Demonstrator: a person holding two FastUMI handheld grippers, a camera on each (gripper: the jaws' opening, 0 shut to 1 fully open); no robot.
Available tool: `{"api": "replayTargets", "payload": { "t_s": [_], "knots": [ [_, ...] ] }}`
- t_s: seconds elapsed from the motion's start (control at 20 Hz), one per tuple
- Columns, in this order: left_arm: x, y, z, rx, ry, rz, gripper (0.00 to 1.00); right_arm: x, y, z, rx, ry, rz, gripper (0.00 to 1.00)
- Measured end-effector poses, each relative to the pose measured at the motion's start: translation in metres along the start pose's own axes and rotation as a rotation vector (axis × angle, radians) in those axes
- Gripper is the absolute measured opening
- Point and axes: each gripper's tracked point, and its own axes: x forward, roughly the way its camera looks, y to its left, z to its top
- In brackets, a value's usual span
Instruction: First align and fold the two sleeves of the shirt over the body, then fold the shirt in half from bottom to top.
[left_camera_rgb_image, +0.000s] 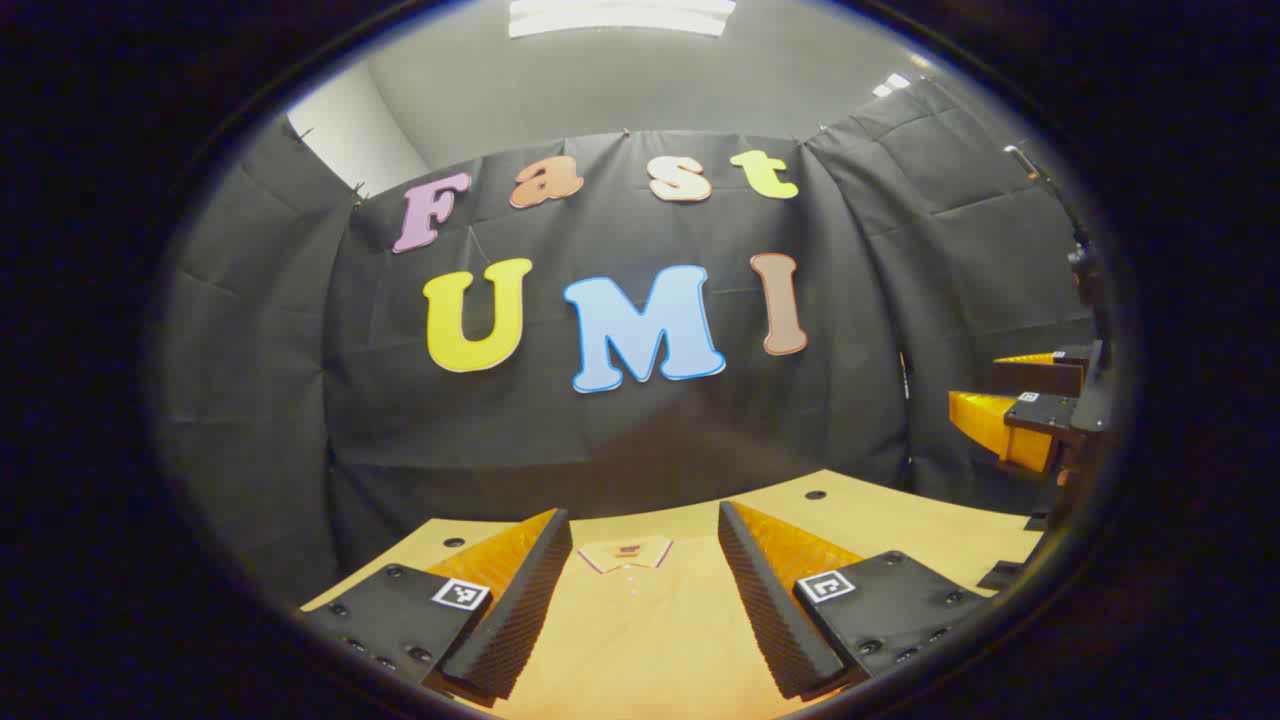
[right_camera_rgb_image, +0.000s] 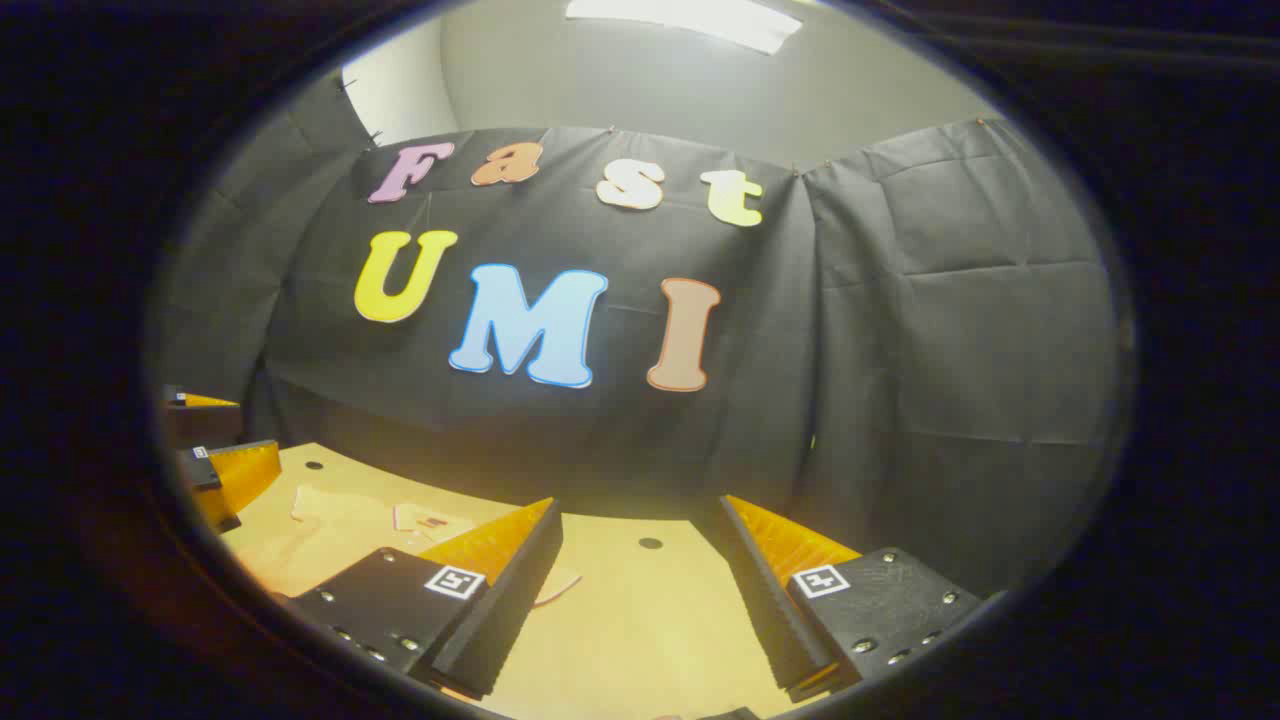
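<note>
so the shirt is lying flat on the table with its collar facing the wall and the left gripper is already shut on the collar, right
Not quite. The shirt lies flat on the table with its collar toward the wall, but the left gripper is open, its fingers spread either side of the shirt, gripping nothing. The left gripper view shows it.

No readable text — just coded square tags (left_camera_rgb_image: 461, 593) on claw mounts.

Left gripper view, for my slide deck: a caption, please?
Open left gripper poised above the shirt on the table.
</note>
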Motion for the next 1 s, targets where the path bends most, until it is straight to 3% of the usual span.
{"api": "replayTargets", "payload": {
  "t_s": [0.25,0.55,1.0],
  "knots": [
    [0.005,0.073,0.009,-0.048,0.020,0.076,0.98,0.025,0.051,0.024,-0.029,-0.007,0.070,0.96],
    [0.019,0.118,0.027,-0.091,-0.015,0.160,0.98,0.053,0.079,0.023,-0.047,0.002,0.147,0.98],
    [0.058,0.150,0.031,-0.098,-0.011,0.144,0.96,0.076,0.074,0.004,-0.017,0.071,0.055,0.96]
  ]
}}
